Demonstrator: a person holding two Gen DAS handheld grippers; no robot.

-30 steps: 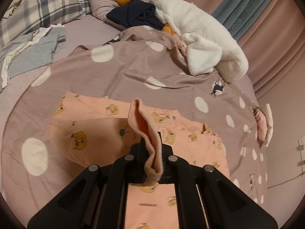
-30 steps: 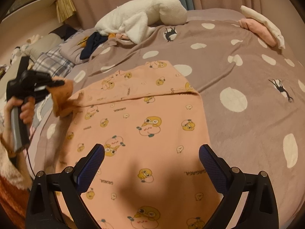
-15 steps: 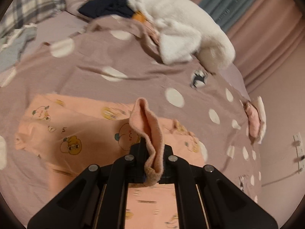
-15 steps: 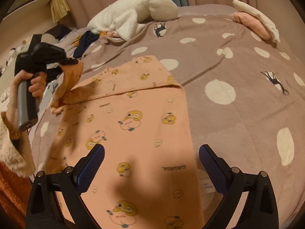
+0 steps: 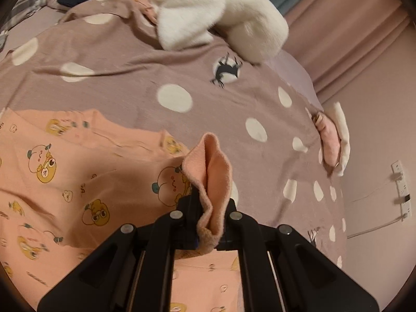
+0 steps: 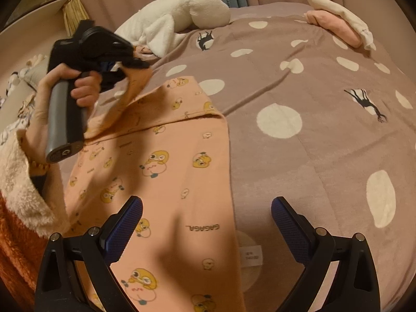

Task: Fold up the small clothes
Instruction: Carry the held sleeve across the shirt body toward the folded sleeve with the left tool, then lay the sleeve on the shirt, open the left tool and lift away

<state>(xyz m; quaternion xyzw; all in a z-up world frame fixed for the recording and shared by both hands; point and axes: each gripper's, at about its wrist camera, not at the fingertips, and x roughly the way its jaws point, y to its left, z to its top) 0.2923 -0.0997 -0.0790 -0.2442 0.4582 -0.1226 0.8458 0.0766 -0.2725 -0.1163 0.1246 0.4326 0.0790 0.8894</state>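
- Left gripper (image 5: 208, 218), jaws closed, pinches a lifted fold of the peach cartoon-print fleece garment (image 6: 166, 171).
- The garment lies on the mauve white-dotted blanket (image 6: 312, 140).
- Right gripper (image 6: 206, 223) hovers above it, jaws wide apart, holding nothing.

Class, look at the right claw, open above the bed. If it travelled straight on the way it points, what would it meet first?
Most likely the right claw would land on the orange cartoon-print garment near its right edge, with the dotted bedspread just beyond. Depth is hard to judge through the fisheye.
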